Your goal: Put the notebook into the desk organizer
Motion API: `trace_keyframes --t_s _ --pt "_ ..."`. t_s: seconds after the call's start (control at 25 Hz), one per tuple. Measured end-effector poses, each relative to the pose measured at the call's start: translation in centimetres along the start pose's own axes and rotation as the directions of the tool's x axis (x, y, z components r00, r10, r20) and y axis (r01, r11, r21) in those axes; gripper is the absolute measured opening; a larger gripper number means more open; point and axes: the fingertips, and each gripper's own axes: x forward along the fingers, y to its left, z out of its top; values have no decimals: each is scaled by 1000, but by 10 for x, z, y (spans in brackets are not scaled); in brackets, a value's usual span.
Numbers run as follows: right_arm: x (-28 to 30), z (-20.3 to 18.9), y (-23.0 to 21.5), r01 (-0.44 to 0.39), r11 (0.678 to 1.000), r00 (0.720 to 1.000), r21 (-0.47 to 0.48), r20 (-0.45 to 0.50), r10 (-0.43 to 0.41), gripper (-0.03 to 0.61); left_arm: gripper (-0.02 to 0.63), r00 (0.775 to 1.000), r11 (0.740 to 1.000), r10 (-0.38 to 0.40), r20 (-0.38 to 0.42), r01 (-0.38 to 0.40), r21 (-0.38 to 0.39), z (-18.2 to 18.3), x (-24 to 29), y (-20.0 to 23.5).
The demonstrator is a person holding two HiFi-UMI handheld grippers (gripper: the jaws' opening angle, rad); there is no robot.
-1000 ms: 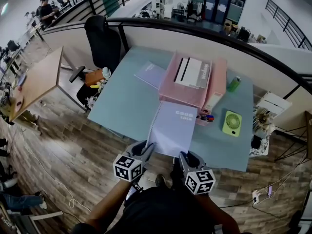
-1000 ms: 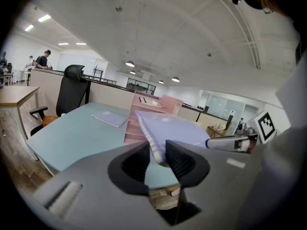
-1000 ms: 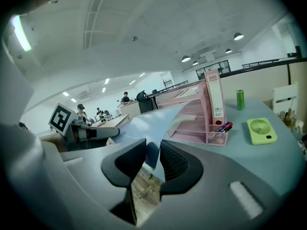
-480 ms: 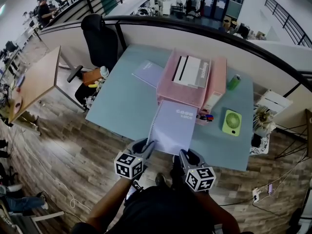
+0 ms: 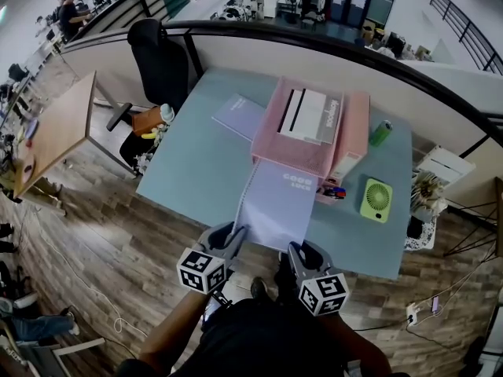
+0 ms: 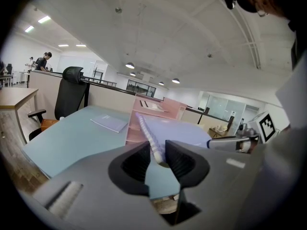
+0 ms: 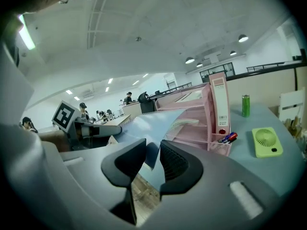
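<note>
A lavender spiral notebook (image 5: 275, 203) lies slanted over the table's near edge, with its far end at the low front of the pink desk organizer (image 5: 302, 136). My left gripper (image 5: 236, 237) is shut on the near left corner at the spiral binding, and its jaws have just closed a little tighter. The left gripper view shows the spiral (image 6: 146, 133) pinched between the pads of the left gripper (image 6: 157, 150). My right gripper (image 5: 292, 250) is shut on the near right corner. In the right gripper view the cover (image 7: 148, 123) runs from the right gripper (image 7: 152, 152) toward the organizer (image 7: 192, 123).
A second notebook (image 5: 240, 116) lies on the pale blue table (image 5: 189, 171) left of the organizer. White papers (image 5: 310, 116) fill the top tray. A green fan (image 5: 376, 199), a green bottle (image 5: 380, 133) and pens (image 5: 334, 191) sit to the right. An office chair (image 5: 161, 61) stands far left.
Both grippers have pushed the notebook forward, and its far end now reaches the organizer's front. The left gripper has moved slightly ahead with it.
</note>
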Motion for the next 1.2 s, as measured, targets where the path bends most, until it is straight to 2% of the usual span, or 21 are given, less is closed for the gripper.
trace_keyframes --t_s 0.44,1.2 --pt "24 -4 -22 23 999 999 42 -32 -21 91 160 999 999 8 -40 -9 -38 -7 31 17" --pt "75 -29 -93 99 975 988 199 -139 -72 91 158 989 998 24 -149 -32 -52 -25 110 38"
